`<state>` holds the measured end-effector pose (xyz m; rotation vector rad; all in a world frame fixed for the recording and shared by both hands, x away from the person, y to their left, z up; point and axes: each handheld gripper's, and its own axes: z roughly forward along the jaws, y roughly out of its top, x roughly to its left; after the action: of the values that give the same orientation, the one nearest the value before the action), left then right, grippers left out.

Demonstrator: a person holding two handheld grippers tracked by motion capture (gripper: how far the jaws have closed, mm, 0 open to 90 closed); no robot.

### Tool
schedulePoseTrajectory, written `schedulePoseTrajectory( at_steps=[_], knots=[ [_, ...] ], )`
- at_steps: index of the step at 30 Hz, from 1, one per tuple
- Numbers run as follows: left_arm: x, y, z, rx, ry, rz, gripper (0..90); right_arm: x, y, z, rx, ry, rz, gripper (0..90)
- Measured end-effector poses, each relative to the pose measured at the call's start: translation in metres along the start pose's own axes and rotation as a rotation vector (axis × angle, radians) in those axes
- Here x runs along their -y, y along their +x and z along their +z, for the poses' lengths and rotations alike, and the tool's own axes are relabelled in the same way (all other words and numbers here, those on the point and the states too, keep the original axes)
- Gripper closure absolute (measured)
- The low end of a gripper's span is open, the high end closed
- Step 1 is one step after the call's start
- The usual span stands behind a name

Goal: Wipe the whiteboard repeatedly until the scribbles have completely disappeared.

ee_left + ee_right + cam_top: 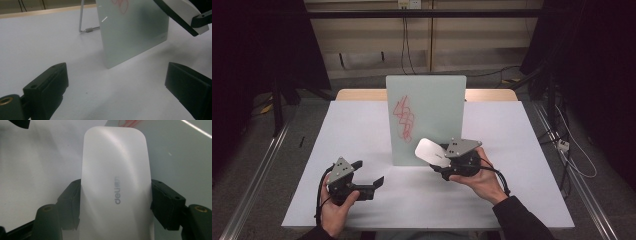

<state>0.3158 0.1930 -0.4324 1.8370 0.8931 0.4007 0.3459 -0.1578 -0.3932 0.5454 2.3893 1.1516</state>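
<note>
A pale green glass board stands upright on the white table, with red scribbles on its left half. My right gripper is shut on a white eraser, held just in front of the board's lower right part. In the right gripper view the eraser sits clamped between both black jaws, its face toward the board. My left gripper rests low at the front left with its jaws wide apart and nothing between them. The left gripper view shows the board and the eraser at top right.
A metal stand leg props the board from behind. A wooden table edge runs behind the white surface. Cables lie on the floor at the right, and metal rails flank the table.
</note>
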Motion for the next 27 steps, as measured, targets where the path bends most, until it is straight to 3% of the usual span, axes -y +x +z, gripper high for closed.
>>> schedulePoseTrajectory(
  at_steps=[6, 13, 18, 27],
  knots=[
    [0.000, 0.000, 0.001, -0.001, 0.004, 0.000, 4.7, -0.009, 0.002, -0.003, 0.069, -0.029, -0.034, 31.5],
    [0.000, 0.000, 0.001, 0.001, 0.003, 0.000, 4.7, -0.025, 0.001, 0.002, 0.104, -0.054, -0.059, 31.5],
    [0.000, 0.000, 0.001, 0.003, 0.003, 0.001, 4.7, -0.041, 0.001, 0.006, 0.176, -0.067, -0.106, 31.5],
    [-0.001, 0.001, 0.000, 0.001, -0.003, 0.002, 4.7, -0.058, -0.001, 0.015, 0.213, -0.072, -0.139, 31.5]
  ],
)
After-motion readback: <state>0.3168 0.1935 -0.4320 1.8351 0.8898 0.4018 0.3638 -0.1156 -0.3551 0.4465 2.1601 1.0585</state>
